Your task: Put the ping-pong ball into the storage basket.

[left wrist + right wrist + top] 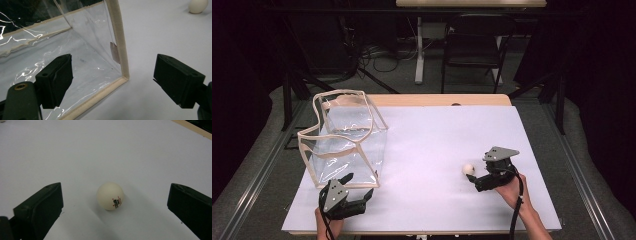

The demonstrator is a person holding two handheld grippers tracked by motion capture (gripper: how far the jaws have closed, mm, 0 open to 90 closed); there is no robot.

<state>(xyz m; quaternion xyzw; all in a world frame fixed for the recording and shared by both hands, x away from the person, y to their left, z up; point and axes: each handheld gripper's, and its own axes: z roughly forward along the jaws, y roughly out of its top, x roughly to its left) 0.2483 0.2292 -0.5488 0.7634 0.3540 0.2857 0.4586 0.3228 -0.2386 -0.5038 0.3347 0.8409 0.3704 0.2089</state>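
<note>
A cream ping-pong ball (pixel 468 169) with small red print rests on the white table sheet (pixel 437 140). My right gripper (pixel 472 176) is open just right of it; in the right gripper view the ball (pixel 110 196) lies between the two spread jaws without touching either. A clear plastic bag with beige trim (pixel 344 142) stands open at the left of the table. My left gripper (pixel 360 187) is open at the bag's near corner; in the left gripper view the bag's corner seam (pixel 121 53) stands between the jaws, and the ball (pixel 198 6) shows far off.
The white sheet covers a wooden table whose far edge (pixel 437 99) shows bare. Beyond it stand a black folding chair (pixel 473 46), a table leg and cables on the floor. Broad open sheet lies between bag and ball.
</note>
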